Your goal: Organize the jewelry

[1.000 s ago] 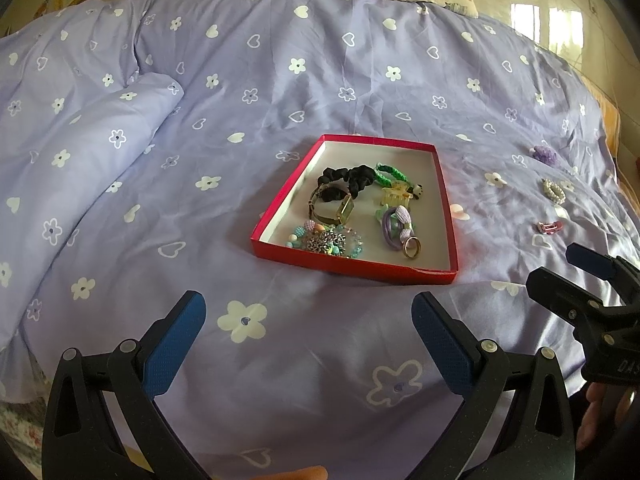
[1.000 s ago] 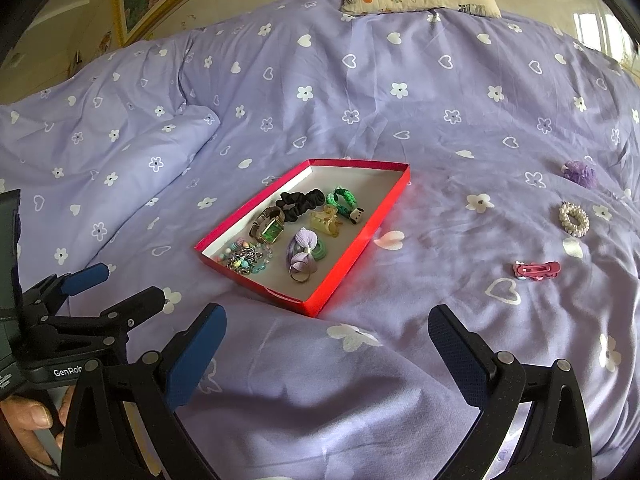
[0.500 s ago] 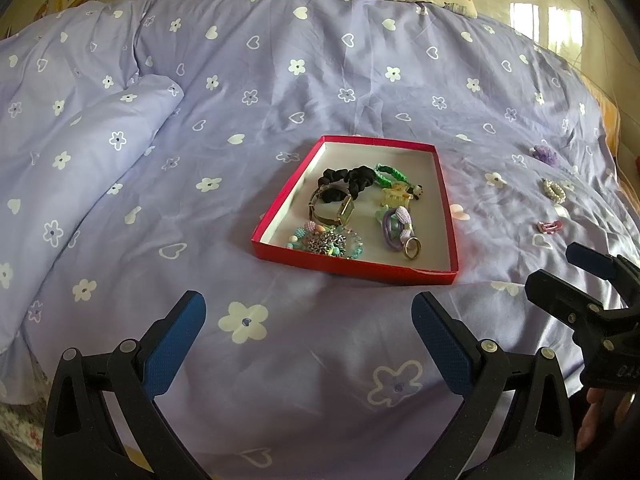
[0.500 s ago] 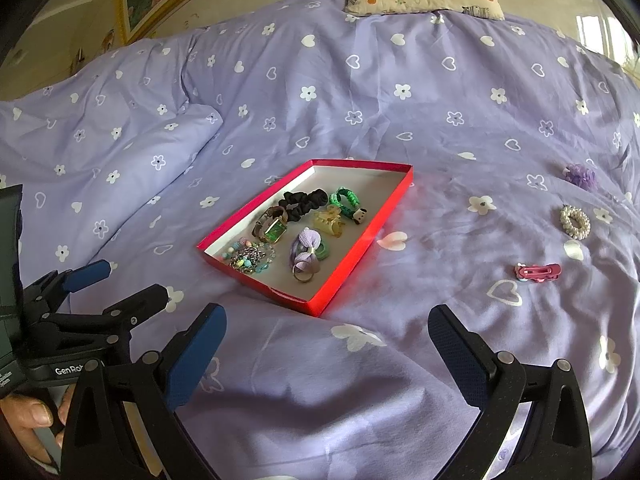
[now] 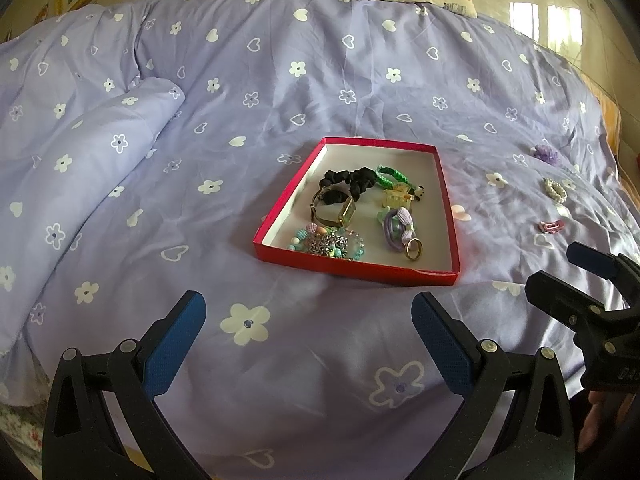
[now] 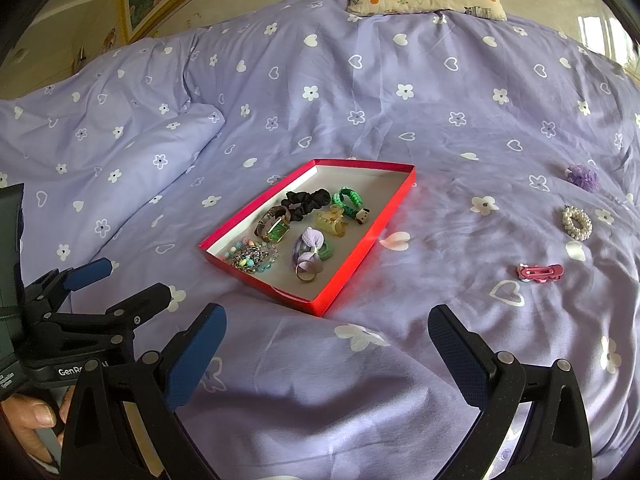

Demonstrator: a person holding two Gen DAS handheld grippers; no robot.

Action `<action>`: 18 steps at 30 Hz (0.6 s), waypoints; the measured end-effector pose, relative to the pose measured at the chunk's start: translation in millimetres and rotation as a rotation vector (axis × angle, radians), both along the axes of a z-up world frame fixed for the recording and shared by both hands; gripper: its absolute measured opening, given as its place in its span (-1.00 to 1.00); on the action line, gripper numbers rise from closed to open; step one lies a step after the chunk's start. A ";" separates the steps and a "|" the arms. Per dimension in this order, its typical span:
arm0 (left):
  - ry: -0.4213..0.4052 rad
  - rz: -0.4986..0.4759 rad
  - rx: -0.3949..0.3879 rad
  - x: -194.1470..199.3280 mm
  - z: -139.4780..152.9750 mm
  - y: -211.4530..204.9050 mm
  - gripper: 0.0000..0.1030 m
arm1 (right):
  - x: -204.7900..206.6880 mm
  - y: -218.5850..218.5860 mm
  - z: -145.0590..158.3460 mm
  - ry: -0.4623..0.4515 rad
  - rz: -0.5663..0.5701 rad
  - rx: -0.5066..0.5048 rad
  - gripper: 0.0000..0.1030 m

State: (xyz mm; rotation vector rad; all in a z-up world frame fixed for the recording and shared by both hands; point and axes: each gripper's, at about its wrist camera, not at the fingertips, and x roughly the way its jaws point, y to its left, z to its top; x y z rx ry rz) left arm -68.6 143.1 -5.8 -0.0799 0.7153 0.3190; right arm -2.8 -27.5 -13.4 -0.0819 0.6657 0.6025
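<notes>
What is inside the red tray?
Inside the red tray: black scrunchie, green band, watch, yellow claw clip, beaded pieces, ring. Anything beneath the pile is hidden.

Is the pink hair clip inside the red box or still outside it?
Outside. The pink hair clip lies on the purple bedcover, to the right of the red box, apart from its wall.

Soft daylight fills both views, brightest at a glaring window reflection (image 5: 546,24) in the upper right of the left wrist view, which washes out the wall there. The purple bedspread (image 6: 360,92) is evenly lit and sharp at centre, with faint shadows in its folds and a reddish glow beside the red tray (image 6: 352,264). Fisheye distortion bows the bed's edges, and dark vignetting rounds every corner.
</notes>
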 end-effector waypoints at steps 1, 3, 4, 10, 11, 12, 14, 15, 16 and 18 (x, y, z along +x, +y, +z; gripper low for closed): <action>0.000 0.000 -0.002 -0.1 0.2 0.1 1.00 | 0.0 0.1 0.0 0.000 -0.001 0.000 0.98; 0.000 -0.002 -0.003 -0.3 0.6 -0.1 1.00 | 0.0 0.0 0.0 0.000 -0.001 0.001 0.98; 0.000 -0.002 -0.003 0.1 0.3 0.1 1.00 | -0.4 0.3 0.2 0.001 -0.001 0.002 0.98; 0.000 -0.005 -0.007 1.2 -0.4 0.0 1.00 | 0.4 1.6 -0.1 0.001 0.003 0.001 0.98; 0.001 -0.006 -0.007 2.0 -0.9 -0.1 1.00 | 0.0 2.3 0.1 0.001 0.004 0.000 0.98; 0.000 -0.006 -0.007 1.8 -0.9 -0.3 1.00 | -0.1 2.3 0.1 0.000 0.004 0.000 0.98; 0.000 -0.006 -0.007 2.2 -0.7 -0.1 1.00 | 0.0 2.0 0.1 0.001 0.002 0.000 0.98; 0.000 -0.005 -0.007 1.8 -0.9 -0.5 1.00 | 0.1 1.8 0.1 0.001 0.002 0.000 0.98; 0.000 -0.005 -0.007 1.9 -0.9 -0.5 1.00 | -0.1 2.5 0.1 0.001 0.002 0.001 0.98; 0.000 -0.005 -0.008 1.9 -1.0 -0.7 1.00 | 0.1 2.0 0.1 0.001 0.001 0.001 0.98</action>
